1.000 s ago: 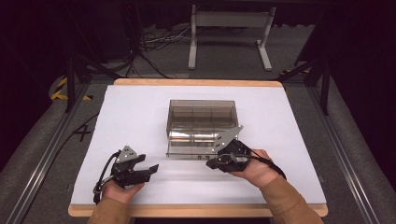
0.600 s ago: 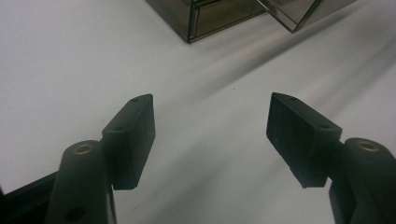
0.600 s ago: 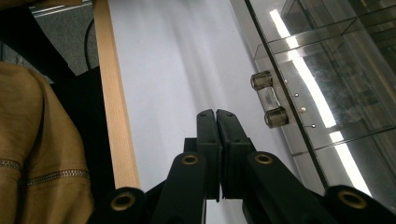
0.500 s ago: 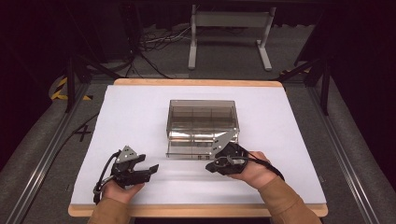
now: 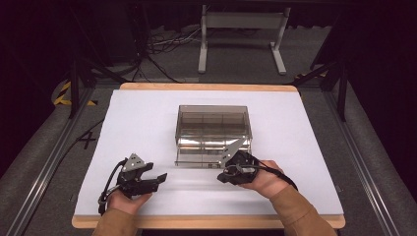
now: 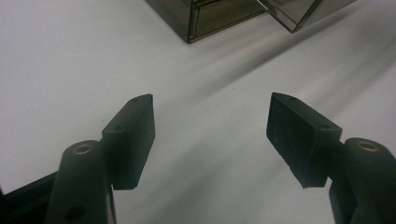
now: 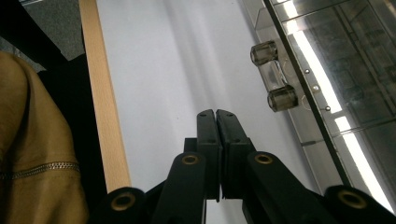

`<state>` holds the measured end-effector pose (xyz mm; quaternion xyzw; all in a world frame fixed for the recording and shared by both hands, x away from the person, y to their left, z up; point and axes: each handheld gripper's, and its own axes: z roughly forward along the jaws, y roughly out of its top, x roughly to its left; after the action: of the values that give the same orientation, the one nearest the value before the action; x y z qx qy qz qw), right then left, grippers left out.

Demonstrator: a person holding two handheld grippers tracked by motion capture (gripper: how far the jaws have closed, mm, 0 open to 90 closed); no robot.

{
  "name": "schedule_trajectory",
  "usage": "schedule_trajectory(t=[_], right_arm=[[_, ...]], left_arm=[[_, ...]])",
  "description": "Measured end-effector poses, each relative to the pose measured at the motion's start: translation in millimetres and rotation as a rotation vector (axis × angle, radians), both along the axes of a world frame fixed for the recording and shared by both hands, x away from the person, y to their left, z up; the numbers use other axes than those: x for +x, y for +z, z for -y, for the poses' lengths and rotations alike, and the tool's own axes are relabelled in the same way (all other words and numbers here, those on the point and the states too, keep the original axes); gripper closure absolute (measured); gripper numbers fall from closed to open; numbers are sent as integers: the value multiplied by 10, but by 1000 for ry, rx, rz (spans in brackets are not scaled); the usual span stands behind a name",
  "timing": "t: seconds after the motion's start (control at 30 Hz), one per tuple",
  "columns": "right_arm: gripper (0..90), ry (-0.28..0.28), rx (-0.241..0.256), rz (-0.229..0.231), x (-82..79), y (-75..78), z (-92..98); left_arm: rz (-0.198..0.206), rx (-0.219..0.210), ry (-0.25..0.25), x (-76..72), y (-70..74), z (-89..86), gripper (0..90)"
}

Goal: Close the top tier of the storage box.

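Two grippers sit just in front of the smoked-plastic drawer box [image 5: 213, 132], which stands mid-table on the white sheet [image 5: 147, 123]. At its front right corner, the right gripper [image 5: 227, 173] has its jaws pressed together on nothing, just beside the drawer's clear handle [image 7: 274, 77]. Off its front left, the left gripper [image 5: 156, 179] gapes wide.

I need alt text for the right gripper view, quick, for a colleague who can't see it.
The right gripper, jaws shut on nothing, hangs over the white table beside the drawer handle of a smoky clear drawer box. A tan sleeve sits at left.
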<state>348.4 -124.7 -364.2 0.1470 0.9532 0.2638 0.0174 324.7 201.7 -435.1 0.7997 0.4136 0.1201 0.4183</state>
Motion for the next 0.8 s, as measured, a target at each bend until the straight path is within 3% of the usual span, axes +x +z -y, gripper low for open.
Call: schedule_trajectory(t=[0.8], right_arm=[[889,-88,-34,68,123,-32,-5]], left_arm=[[1,1,1,3,-1,-1,332]])
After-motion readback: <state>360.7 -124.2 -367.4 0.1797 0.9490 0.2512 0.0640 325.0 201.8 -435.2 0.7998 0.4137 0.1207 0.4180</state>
